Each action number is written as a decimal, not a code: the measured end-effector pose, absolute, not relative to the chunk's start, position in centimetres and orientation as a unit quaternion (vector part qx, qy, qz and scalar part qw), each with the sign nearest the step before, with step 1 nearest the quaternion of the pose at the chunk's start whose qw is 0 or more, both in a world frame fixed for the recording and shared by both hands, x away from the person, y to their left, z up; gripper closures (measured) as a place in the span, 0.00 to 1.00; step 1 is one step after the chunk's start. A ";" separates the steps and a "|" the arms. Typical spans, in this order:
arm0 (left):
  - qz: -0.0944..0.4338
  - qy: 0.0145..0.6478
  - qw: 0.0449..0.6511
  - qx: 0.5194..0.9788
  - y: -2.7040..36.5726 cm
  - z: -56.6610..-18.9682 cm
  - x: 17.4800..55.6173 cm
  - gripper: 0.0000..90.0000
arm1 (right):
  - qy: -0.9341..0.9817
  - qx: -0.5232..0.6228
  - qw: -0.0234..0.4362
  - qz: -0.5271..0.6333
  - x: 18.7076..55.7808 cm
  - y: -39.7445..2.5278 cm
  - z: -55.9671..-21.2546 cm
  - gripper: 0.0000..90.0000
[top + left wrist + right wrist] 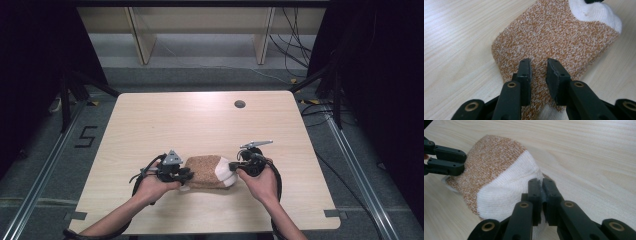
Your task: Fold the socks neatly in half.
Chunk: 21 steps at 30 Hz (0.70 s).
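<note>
A folded orange-brown knit sock [205, 171] with a white end lies on the wooden table [200, 120] near its front edge. My left gripper [186, 174] is at the sock's left, orange end. In the left gripper view its jaws [539, 67] stand a narrow gap apart with the orange knit [556, 35] pinched between them. My right gripper [231, 165] is at the white end. In the right gripper view it [541, 185] is shut on a thin fold of the sock's [494, 165] white fabric, and the left gripper [461, 161] shows at the far side.
A round cable hole [240, 104] sits near the table's far edge. Bare wood lies behind and to both sides of the sock. Beyond the table are wooden shelf legs [142, 35], loose cables [295, 50] and dark stands.
</note>
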<state>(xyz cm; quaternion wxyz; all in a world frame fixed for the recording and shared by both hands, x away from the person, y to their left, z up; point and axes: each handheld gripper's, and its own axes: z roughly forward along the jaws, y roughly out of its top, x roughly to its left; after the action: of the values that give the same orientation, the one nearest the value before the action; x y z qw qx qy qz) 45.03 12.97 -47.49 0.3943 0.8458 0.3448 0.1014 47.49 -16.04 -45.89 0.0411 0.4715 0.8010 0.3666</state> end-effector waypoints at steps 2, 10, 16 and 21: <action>0.102 0.344 0.394 0.846 13.0 -47.5 45.1 0.80 | 0.803 0.470 0.036 0.366 47.5 -16.0 -46.0 0.95; 0.107 0.342 0.393 0.847 12.9 -47.6 45.0 0.80 | 0.813 0.456 0.063 0.357 47.2 -15.7 -46.0 0.95; 0.109 0.343 0.394 0.846 12.8 -47.6 45.0 0.80 | 0.816 0.455 0.068 0.350 47.2 -15.5 -45.9 0.95; 0.108 0.344 0.395 0.845 12.9 -47.7 45.1 0.79 | 0.816 0.455 0.063 0.351 47.2 -15.6 -46.0 0.95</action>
<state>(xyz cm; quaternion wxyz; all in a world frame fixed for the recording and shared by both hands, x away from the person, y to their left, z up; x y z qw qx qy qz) 45.07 12.89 -47.65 0.3955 0.8447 0.3440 0.1083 47.21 -15.57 -45.96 0.0633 0.4551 0.8157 0.3514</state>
